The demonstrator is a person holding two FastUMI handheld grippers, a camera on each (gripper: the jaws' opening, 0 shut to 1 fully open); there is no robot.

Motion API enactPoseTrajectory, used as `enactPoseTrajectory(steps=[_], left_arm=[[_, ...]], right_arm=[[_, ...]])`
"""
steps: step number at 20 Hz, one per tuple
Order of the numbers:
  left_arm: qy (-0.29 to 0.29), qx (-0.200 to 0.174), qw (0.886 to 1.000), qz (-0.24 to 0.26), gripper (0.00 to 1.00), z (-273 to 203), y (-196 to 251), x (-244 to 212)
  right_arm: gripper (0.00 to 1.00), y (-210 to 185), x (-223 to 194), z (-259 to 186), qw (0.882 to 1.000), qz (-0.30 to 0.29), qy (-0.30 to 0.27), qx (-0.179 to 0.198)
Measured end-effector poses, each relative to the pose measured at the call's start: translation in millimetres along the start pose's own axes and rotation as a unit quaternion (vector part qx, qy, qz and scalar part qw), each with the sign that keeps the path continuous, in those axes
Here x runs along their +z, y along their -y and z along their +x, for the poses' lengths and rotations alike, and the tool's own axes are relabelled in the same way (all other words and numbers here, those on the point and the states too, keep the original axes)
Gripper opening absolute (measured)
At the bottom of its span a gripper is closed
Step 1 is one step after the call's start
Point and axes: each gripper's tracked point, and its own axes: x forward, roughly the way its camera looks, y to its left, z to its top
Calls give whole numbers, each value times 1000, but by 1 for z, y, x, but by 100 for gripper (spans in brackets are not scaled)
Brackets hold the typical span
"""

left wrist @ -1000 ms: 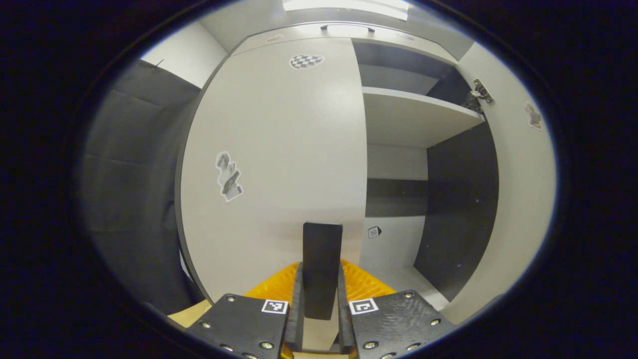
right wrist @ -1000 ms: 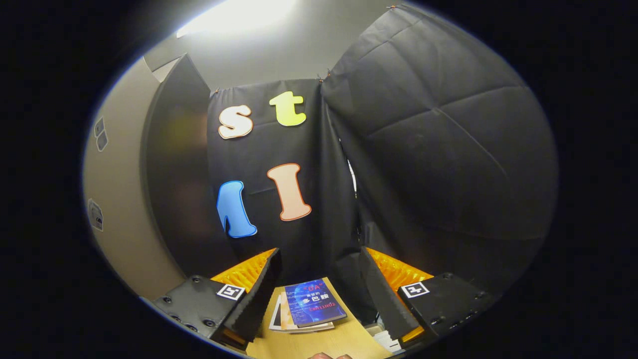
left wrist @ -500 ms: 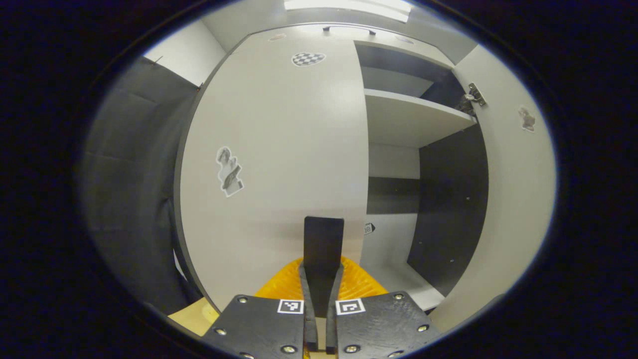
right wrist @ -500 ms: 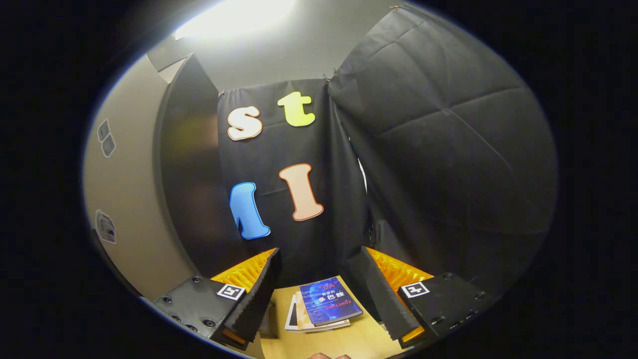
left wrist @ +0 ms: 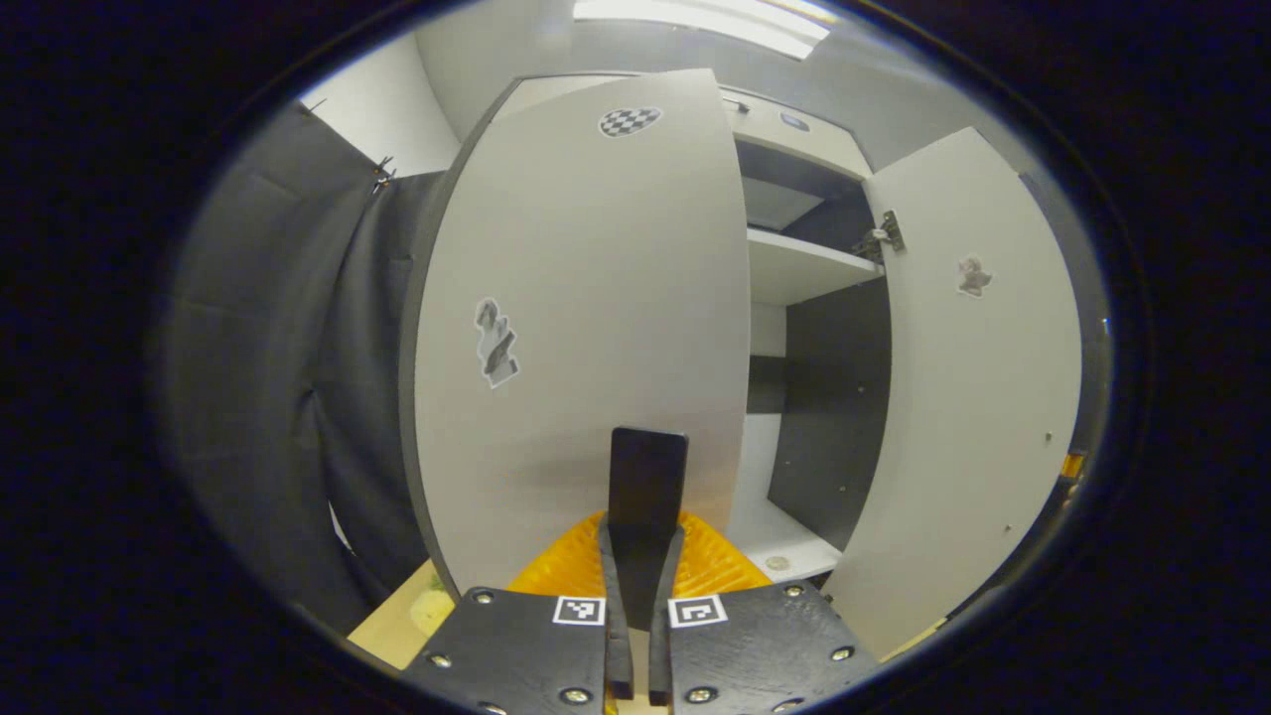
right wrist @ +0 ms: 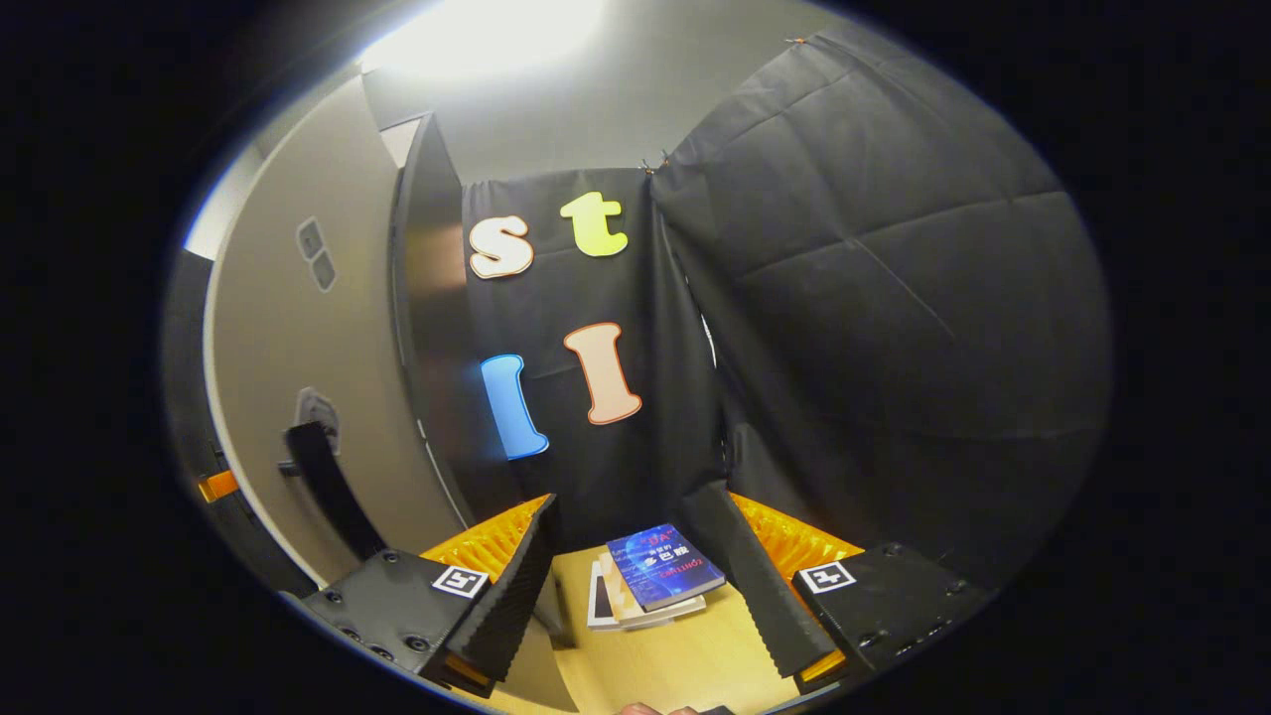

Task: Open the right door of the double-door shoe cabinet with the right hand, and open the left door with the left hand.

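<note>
My left gripper (left wrist: 643, 536) is shut on the dark upright handle (left wrist: 647, 467) at the lower right edge of the pale left door (left wrist: 586, 298), which stands partly swung out from the shoe cabinet. The right door (left wrist: 973, 377) stands wide open, its inner face and hinge showing, and a pale shelf (left wrist: 794, 270) shows between the doors. In the right gripper view my right gripper (right wrist: 631, 501) is open with nothing between its fingers. It hangs to the right of the right door's outer face (right wrist: 288, 338), apart from that door's dark handle (right wrist: 328, 487).
Black cloth walls (right wrist: 874, 298) hang close behind and to the right of the cabinet, and also to its left (left wrist: 268, 377). A small stack of books (right wrist: 650, 581) lies on the light wooden floor (right wrist: 675, 660) below my right gripper. The cabinet's dark side (right wrist: 432, 328) rises beside the right door.
My left gripper closed fully on the left door's handle, and the door has swung outward with it. The right gripper view has shifted, bringing the right door's face and handle into sight.
</note>
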Motion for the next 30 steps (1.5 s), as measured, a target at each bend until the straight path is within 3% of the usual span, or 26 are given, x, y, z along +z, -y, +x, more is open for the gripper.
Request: enactPoseTrajectory(steps=[10, 23, 24, 28, 30], left_arm=[[13, -9, 1000, -9, 8, -66, -53, 6], [17, -11, 1000, -15, 6, -107, -142, 20], [21, -8, 1000, -9, 1, -109, -153, 19], [17, 45, 999, 22, 0, -114, -204, 22], [11, 30, 999, -5, 1, -115, -213, 20]], right_arm=[[98, -34, -22, -88, 999, -42, -6, -11], [98, -80, -39, -125, 999, -44, -9, 9], [98, -84, -45, -126, 999, -46, -15, 11], [98, -96, -58, -140, 998, -50, -41, 20], [98, -100, -58, -147, 997, -52, -46, 24]])
